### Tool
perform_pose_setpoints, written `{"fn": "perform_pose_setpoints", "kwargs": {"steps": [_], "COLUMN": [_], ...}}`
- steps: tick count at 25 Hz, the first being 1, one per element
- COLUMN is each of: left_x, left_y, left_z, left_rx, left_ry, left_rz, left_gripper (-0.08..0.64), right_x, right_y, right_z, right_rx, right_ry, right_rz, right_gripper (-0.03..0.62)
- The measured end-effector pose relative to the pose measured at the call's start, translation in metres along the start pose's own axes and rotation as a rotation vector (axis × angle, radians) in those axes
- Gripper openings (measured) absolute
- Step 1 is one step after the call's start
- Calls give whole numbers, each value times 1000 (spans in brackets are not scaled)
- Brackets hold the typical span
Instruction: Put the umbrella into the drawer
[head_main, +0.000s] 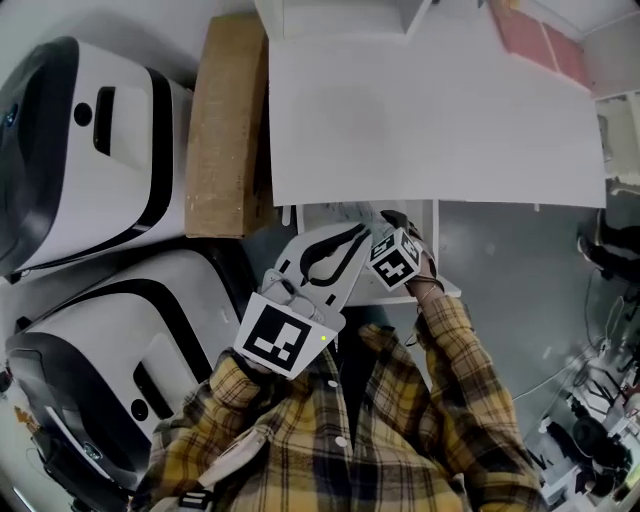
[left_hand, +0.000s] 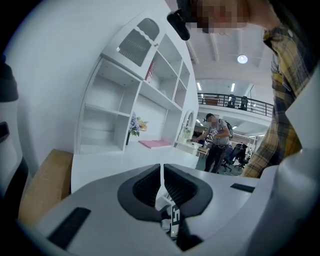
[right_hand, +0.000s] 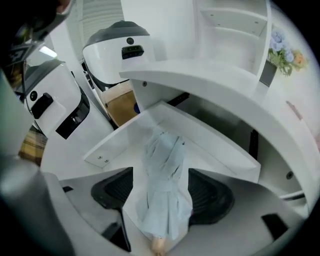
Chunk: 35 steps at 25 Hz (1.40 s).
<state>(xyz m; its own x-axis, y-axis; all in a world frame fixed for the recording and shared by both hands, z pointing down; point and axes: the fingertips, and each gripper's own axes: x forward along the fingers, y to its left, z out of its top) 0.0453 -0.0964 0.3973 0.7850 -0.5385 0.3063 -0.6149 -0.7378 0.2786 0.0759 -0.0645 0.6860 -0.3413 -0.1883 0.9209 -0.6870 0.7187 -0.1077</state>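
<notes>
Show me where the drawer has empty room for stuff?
The drawer floor is bare left of the umbrella, up to the wall with two screws, with a strip on its right by the long wall. The middle is crowded: the umbrella sits between the right tool's spread jaws. The desk top is bare.

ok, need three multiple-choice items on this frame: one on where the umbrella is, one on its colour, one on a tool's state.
1. Where is the umbrella?
A) on the desktop
B) in the open drawer, between the right tool's jaws
C) on a shelf

2. What colour is it?
A) pale blue
B) red
C) black

3. How do the left tool's jaws stand?
A) wide apart
B) shut on the umbrella
C) together, nothing between them

Key: B, the right gripper view shows it inside the drawer; A, its fabric is pale blue; C, the left gripper view shows the jaws meeting, empty.
</notes>
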Motion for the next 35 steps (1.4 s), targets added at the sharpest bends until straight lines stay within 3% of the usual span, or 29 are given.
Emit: {"fn": "perform_pose_setpoints", "kwargs": {"steps": [9,13,21,26,35], "left_x": [-9,-12,-39,-53,-75], "left_y": [-1,0,1,2,-1], "left_z": [44,67,99,113,134], "left_rx": [37,70,103,119,142], "left_ry": [-82,-133,-203,-235,-287], "left_rz": [15,24,59,79,105], "left_gripper": [37,37,37,37,37], "right_x": [-74,-117,-218,-288,-374], "right_y": [7,3,24,24,41], "right_z": [47,87,153,188,223], "right_rx": [-29,-44,-59,14,-32], "right_ry": [-157,-285,-536,-756,-999], "right_rz": [-59,-120,-164,-162,-178], "right_gripper": [330,330,327,270,179]}}
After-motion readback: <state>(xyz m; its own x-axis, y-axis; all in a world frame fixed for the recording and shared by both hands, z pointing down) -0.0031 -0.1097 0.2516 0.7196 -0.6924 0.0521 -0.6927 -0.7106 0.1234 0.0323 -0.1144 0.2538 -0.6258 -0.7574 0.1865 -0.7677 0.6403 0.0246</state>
